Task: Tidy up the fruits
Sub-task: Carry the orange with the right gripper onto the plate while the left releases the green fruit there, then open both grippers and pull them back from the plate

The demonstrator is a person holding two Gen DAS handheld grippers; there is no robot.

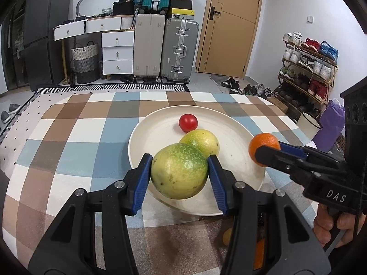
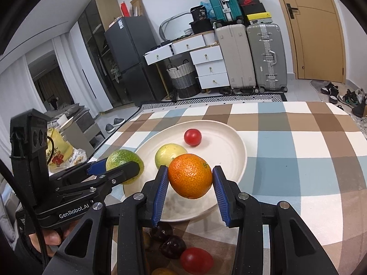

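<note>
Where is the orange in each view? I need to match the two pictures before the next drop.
Left wrist view: the orange is at right of centre, clamped in the right tool, over the white plate's right rim.
Right wrist view: the orange is at centre, between the blue pads, over the plate's near side.
Shared landmark: the red tomato lying on the plate.

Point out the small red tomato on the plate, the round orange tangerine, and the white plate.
Small red tomato [image 1: 188,122], left wrist view, centre of its skin.
Round orange tangerine [image 2: 190,175], right wrist view, middle of its peel.
White round plate [image 2: 231,151], right wrist view, bare inner surface.
</note>
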